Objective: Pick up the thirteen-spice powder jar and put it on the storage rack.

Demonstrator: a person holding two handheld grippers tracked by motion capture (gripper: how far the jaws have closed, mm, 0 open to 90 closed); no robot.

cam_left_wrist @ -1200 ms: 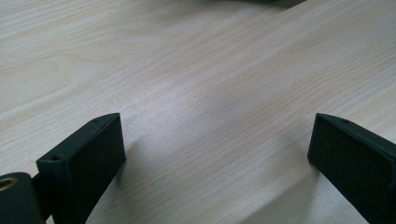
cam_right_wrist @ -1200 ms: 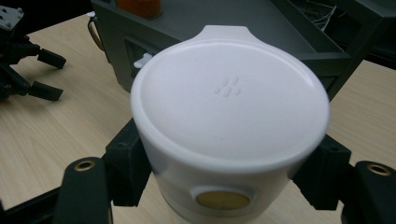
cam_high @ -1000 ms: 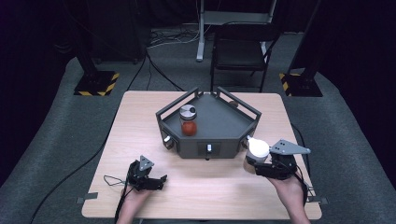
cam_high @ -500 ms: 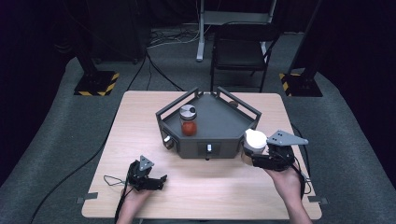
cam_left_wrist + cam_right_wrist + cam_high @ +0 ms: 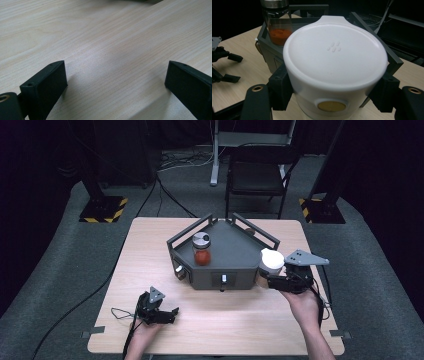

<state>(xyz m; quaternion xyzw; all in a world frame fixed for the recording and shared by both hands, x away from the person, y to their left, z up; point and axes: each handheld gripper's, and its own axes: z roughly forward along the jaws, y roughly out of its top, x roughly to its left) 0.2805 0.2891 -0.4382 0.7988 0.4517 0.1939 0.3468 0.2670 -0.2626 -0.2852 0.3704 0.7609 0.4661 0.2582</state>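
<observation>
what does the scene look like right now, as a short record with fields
held item: white lidded container
right tool: shut on the white lidded container, beside the tray's front right corner
left tool: open, nothing between its jaws, low over the table
tray: dark, railed, at mid table
in tray: jar of red powder with a metal lid, upright

- Setting: my workplace is a lab or recording studio, not a home.
- Walls and surrounds: black curtain or dark backdrop on all sides.
- Floor: grey carpet (image 5: 60,270), with cables (image 5: 170,195) trailing across it.
- Stands: 2 bases with yellow-black hazard tape, 1 at left (image 5: 103,209), 1 at right (image 5: 320,210).
- Furniture: 1 pale wooden table (image 5: 150,250), 1 black chair (image 5: 257,175) behind it.
- Fixture: 1 dark grey railed platform (image 5: 230,250) on the table.
</observation>
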